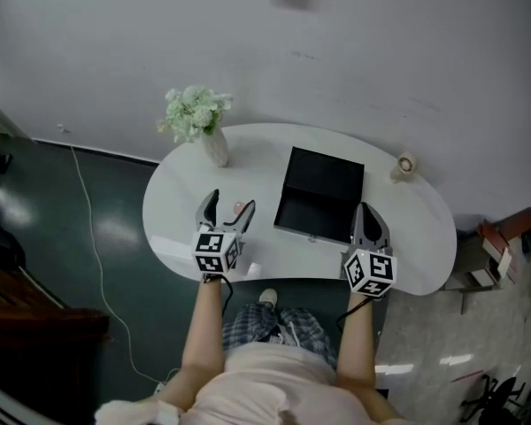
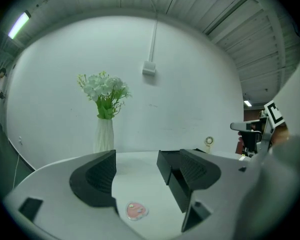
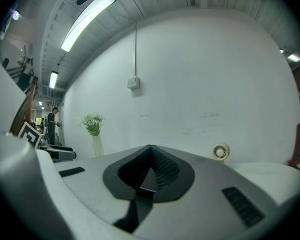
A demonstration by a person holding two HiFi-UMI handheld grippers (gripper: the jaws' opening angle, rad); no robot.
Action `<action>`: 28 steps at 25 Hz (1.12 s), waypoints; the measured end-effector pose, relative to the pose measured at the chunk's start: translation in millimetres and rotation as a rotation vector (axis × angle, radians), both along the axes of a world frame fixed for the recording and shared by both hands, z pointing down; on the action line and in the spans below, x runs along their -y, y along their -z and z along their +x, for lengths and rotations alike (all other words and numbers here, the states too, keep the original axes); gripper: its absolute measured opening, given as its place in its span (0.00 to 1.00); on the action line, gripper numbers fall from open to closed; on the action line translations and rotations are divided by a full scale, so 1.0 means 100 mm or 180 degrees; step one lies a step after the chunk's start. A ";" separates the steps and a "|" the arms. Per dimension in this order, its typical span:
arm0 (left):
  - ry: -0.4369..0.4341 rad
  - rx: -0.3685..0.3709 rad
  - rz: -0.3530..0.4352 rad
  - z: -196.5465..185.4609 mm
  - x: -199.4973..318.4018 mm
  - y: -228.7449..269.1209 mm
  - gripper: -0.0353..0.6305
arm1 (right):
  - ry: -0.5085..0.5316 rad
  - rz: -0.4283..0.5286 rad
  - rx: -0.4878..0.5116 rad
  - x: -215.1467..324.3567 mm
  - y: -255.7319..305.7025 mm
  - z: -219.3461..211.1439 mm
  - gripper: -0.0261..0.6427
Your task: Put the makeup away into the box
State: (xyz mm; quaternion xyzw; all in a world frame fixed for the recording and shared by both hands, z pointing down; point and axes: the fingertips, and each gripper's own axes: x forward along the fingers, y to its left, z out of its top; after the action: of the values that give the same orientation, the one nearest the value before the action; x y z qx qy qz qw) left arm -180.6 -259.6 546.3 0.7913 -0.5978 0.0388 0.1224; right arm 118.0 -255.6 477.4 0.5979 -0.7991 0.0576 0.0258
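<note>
A small round pink makeup compact (image 1: 238,208) lies on the white table (image 1: 425,237), just ahead of my left gripper (image 1: 232,204), which is open with the compact (image 2: 136,210) low between its jaws. An open black box (image 1: 319,194) stands at the table's middle, to the right of that gripper; its dark corner (image 2: 171,176) shows in the left gripper view. My right gripper (image 1: 369,213) is shut with nothing in it, beside the box's near right corner. In the right gripper view the jaws (image 3: 151,156) meet tip to tip.
A white vase of pale flowers (image 1: 206,131) stands at the table's back left, with its vase (image 2: 104,134) also in the left gripper view. A small round tape roll (image 1: 405,164) sits at the back right. A small white object (image 1: 254,269) lies near the front edge.
</note>
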 end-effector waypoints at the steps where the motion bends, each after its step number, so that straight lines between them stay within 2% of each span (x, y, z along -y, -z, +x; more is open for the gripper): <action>1: 0.0001 0.0003 -0.0038 -0.01 0.04 -0.03 0.62 | -0.0002 -0.0018 0.0003 0.04 -0.02 -0.02 0.06; 6: 0.0052 0.0029 -0.0285 -0.06 0.20 -0.26 0.62 | 0.0025 -0.0122 -0.0015 0.19 -0.11 -0.06 0.06; 18: 0.0268 0.0126 -0.1399 0.00 0.24 -1.45 0.62 | 0.0155 -0.0364 -0.0098 0.37 -0.37 -0.06 0.06; 28: 0.0429 0.0198 -0.1831 -0.02 0.25 -1.78 0.62 | 0.0247 -0.0480 -0.0223 0.44 -0.52 -0.11 0.06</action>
State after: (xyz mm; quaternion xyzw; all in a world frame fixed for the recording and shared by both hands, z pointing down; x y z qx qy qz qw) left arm -182.8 -284.3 724.3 0.6810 -0.6169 0.2228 0.3256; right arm 107.1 -299.4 529.8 0.5645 -0.8136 0.0957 0.1009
